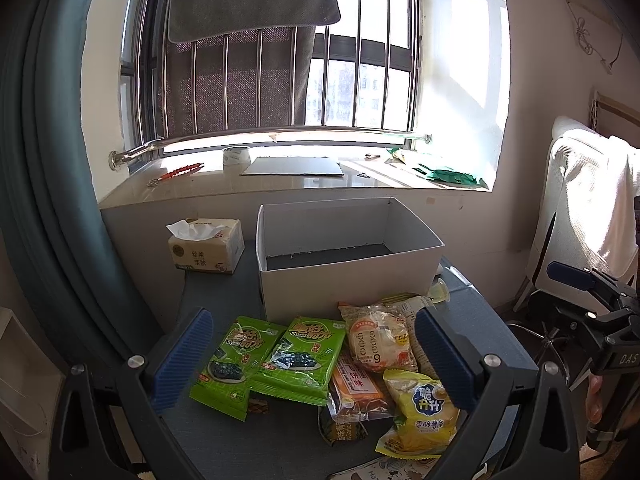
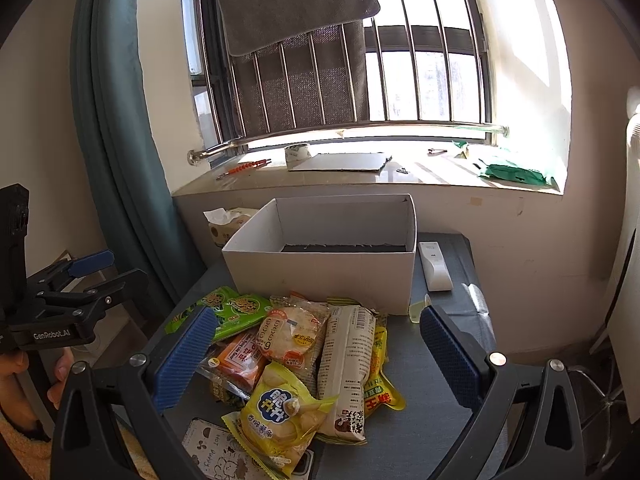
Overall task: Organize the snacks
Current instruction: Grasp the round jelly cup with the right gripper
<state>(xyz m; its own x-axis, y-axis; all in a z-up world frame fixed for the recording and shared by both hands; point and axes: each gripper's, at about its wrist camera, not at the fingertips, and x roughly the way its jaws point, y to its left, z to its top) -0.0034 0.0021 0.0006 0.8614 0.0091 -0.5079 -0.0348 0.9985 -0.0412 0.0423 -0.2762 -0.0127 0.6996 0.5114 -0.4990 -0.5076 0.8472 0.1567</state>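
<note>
Two grippers hover above a grey table [image 2: 448, 432], both spread wide and holding nothing. The left gripper [image 1: 314, 364] hangs over the near left part of the snack pile, its blue pads on either side of two green seaweed packets [image 1: 264, 356] that lie flat side by side. The right gripper [image 2: 318, 360] frames the middle of the pile, where a yellow chip bag [image 2: 280, 412] lies nearest the camera, a white packet with a barcode [image 2: 346, 364] leans across the heap, and a round pastry in clear wrap [image 2: 290, 336] rests on an orange packet [image 2: 240, 360].

All the snacks sit loose on the table in front of a white cardboard box [image 2: 320, 276], which stands open with only its dark floor showing inside. The pile's far edge lies close to the box's front wall. Bare tabletop lies to the right of the heap, out to the table's right edge, where a white remote [image 2: 434, 266] rests just beside the box. A tissue pack [image 1: 206, 246] stands left of the box near the back. A phone in a patterned case [image 2: 216, 456] lies at the near edge, partly under the chip bag. Behind the table runs the windowsill [image 1: 280, 182].
</note>
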